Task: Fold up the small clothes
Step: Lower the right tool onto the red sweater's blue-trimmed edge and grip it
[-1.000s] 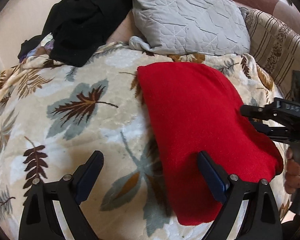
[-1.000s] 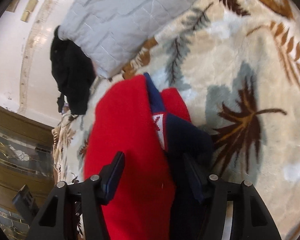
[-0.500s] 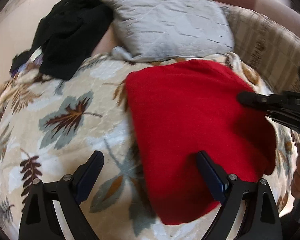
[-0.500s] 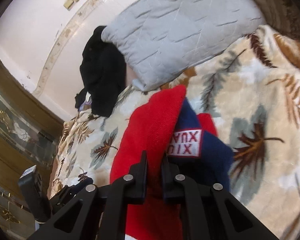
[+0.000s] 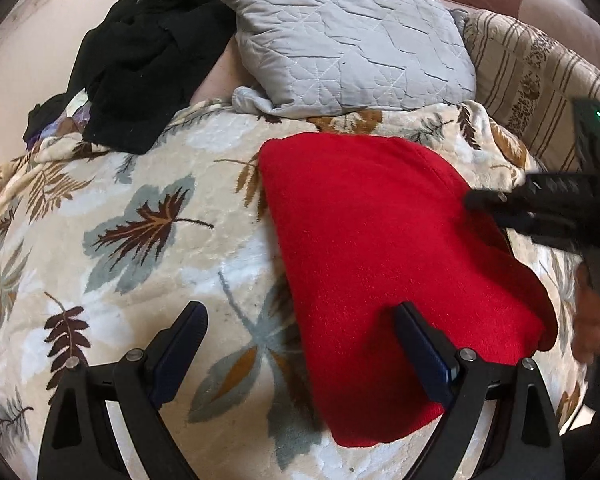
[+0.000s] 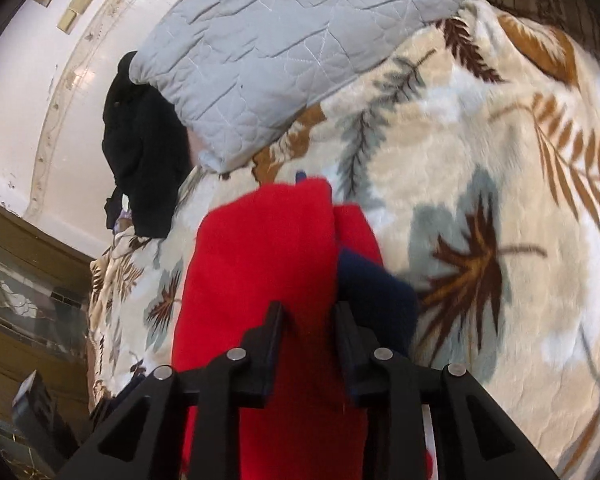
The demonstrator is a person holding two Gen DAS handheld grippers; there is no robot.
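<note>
A red knitted garment (image 5: 384, 264) lies folded on a bed covered by a cream blanket (image 5: 148, 248) printed with brown and grey-blue leaves, its far edge near the grey quilted pillow (image 5: 348, 40) at the head of the bed. In the right wrist view a navy-blue part (image 6: 374, 292) of the same garment shows under and beside the red top layer, at its right edge. The left gripper (image 5: 300, 360) hovers low over the blanket with its 2 fingers (image 5: 176, 356) spread wide; the near left edge of the red garment lies between them, but neither pad presses on it and nothing is held. The right gripper (image 6: 308, 332) sits at the garment's right side, its fingers (image 6: 270, 344) a narrow gap apart and opening, with red fabric showing between them; the pads do not appear to clamp it. From the left wrist view that gripper reaches in from the right edge of the frame, and part of a person's hand (image 5: 592, 320) shows below it. A heap of black clothing (image 5: 144, 72) lies left of the pillow, and a striped patterned cushion (image 5: 532, 80) stands to its right.
</note>
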